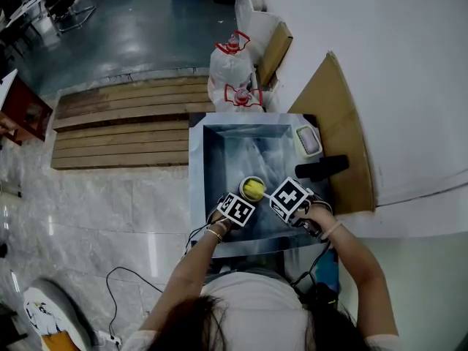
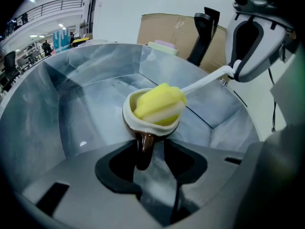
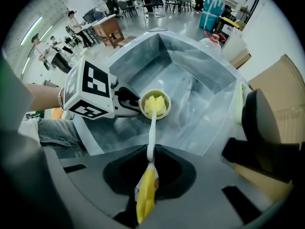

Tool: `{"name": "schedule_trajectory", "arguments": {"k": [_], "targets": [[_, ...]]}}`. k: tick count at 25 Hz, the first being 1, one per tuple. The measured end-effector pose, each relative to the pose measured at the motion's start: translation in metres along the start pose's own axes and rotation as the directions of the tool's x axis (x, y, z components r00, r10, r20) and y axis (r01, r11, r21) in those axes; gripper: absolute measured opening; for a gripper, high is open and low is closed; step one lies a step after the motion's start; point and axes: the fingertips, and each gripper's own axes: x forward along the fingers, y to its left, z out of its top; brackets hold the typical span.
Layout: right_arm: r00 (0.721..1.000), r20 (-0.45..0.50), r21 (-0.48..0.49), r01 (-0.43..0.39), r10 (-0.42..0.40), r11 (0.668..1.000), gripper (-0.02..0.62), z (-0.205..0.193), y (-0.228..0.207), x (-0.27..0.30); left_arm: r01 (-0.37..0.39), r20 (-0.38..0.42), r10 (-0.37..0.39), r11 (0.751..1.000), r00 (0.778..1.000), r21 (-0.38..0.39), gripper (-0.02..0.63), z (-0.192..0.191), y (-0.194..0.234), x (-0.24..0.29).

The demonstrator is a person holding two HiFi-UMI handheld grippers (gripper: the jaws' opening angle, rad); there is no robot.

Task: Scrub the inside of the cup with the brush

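Observation:
A white-rimmed brown cup (image 1: 252, 189) hangs over the steel sink (image 1: 196, 174). My left gripper (image 1: 245, 198) is shut on the cup's brown handle (image 2: 143, 149), which sits between the jaws in the left gripper view. A brush with a yellow sponge head (image 2: 159, 101) and a white stem (image 3: 151, 142) reaches into the cup (image 3: 143, 106), the head filling its mouth. My right gripper (image 3: 148, 175) is shut on the brush's yellow grip (image 3: 145, 199). It stands to the right of the cup (image 2: 128, 116), and its pale body (image 2: 252, 37) shows in the left gripper view.
A black faucet (image 1: 322, 168) and a soap dish (image 1: 308, 140) stand on the sink's right rim. Cardboard (image 1: 336, 123) leans on the wall behind. Tied plastic bags (image 1: 230, 72) sit beyond the sink. A wooden pallet (image 1: 124, 130) lies to the left.

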Motion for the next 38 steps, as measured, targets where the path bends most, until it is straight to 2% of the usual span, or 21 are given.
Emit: {"name": "schedule_trajectory", "arguments": {"k": [5, 14, 18, 23, 28, 33, 38], "targets": [[0.999, 0.006, 0.0, -0.045, 0.045, 0.999, 0.057, 0.01, 0.007, -0.006, 0.002, -0.005, -0.002, 1.0, 1.0, -0.002, 0.166, -0.001, -0.001, -0.002], [0.999, 0.053, 0.017, 0.007, -0.008, 1.0, 0.055, 0.032, -0.008, -0.021, 0.003, -0.003, -0.003, 1.0, 1.0, -0.001, 0.156, -0.001, -0.001, -0.002], [0.999, 0.029, 0.013, 0.041, -0.041, 0.999, 0.055, 0.034, -0.014, -0.02, 0.002, -0.002, -0.002, 1.0, 1.0, -0.001, 0.149, -0.001, 0.0, -0.003], [0.999, -0.009, 0.03, 0.044, -0.044, 0.999, 0.055, 0.025, -0.017, -0.014, 0.003, -0.002, -0.003, 1.0, 1.0, -0.001, 0.149, 0.0, -0.001, -0.002], [0.998, -0.041, -0.013, 0.052, -0.053, 0.999, 0.055, 0.019, -0.01, -0.012, 0.002, -0.001, -0.002, 1.0, 1.0, -0.002, 0.149, -0.001, 0.0, -0.002], [0.998, -0.062, -0.048, 0.028, -0.031, 0.998, 0.055, 0.021, 0.0, -0.014, 0.003, -0.002, -0.003, 1.0, 1.0, -0.002, 0.149, 0.0, 0.0, -0.003], [0.999, -0.044, -0.052, -0.004, 0.001, 0.999, 0.055, 0.027, 0.005, -0.017, 0.001, -0.003, -0.001, 1.0, 1.0, -0.001, 0.149, -0.001, 0.0, -0.001]]}}
